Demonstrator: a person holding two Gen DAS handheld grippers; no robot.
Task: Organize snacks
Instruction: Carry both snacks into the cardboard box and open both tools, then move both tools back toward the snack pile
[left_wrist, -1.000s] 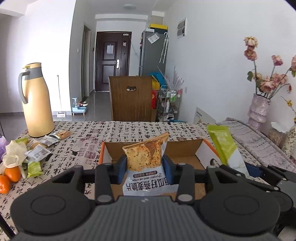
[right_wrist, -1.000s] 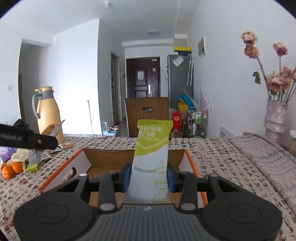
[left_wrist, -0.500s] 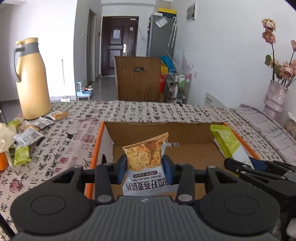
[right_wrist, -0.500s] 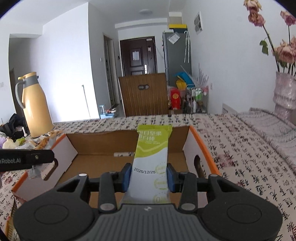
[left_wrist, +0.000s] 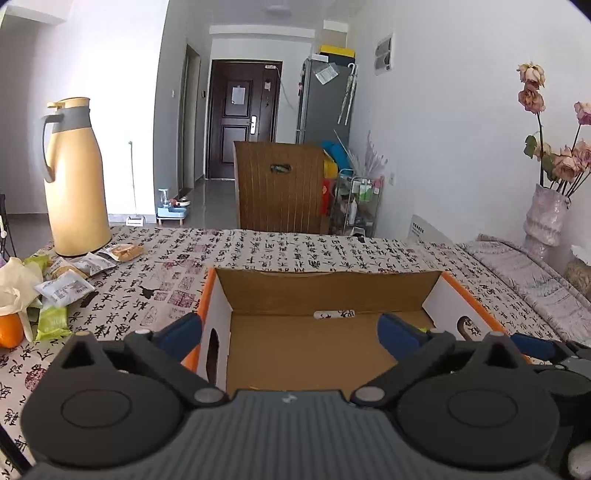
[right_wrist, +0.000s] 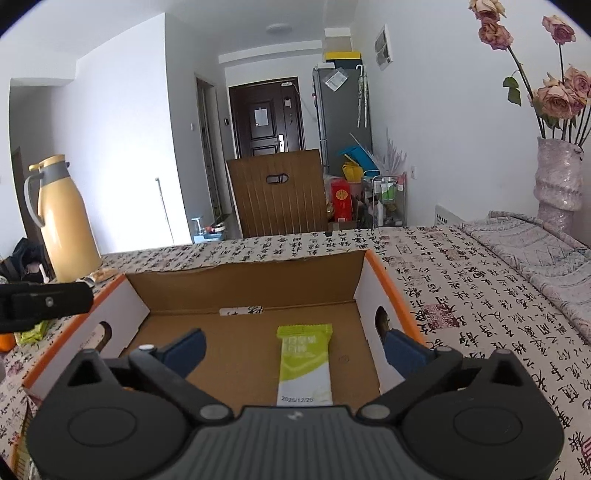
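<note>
Patterned cloth printed with calligraphy covers the surface (left_wrist: 295, 254), which carries an open cardboard box (right_wrist: 251, 288) with orange edges at centre and a yellow thermos jug (left_wrist: 75, 177) at the far left. Beyond the surface stand a wooden chair back, a dark door and a grey refrigerator.

**Step in hand.** Release of snacks into the box. Both sets of jaws are opening and stand wide apart over the box interior.

- Right gripper (right_wrist: 295, 345): nothing is clamped. The green snack bar (right_wrist: 304, 365) lies flat on the box floor, lengthwise between the two pads and touching neither.
- Left gripper (left_wrist: 290, 330): nothing shows between its pads. Only bare box floor is visible ahead of it; whether a packet lies below the gripper body cannot be told.

**Next move, as judged.** Several loose snack packets (left_wrist: 64, 286) remain on the surface at the left, near the jug and beside an orange (left_wrist: 9, 330). The left gripper is likely to withdraw from the box, travel to that pile and close on one packet. The right gripper should lift clear of the bar without dragging it.

**Caution.** The left pad sits close to the near-left box wall; withdraw upward first.
</note>
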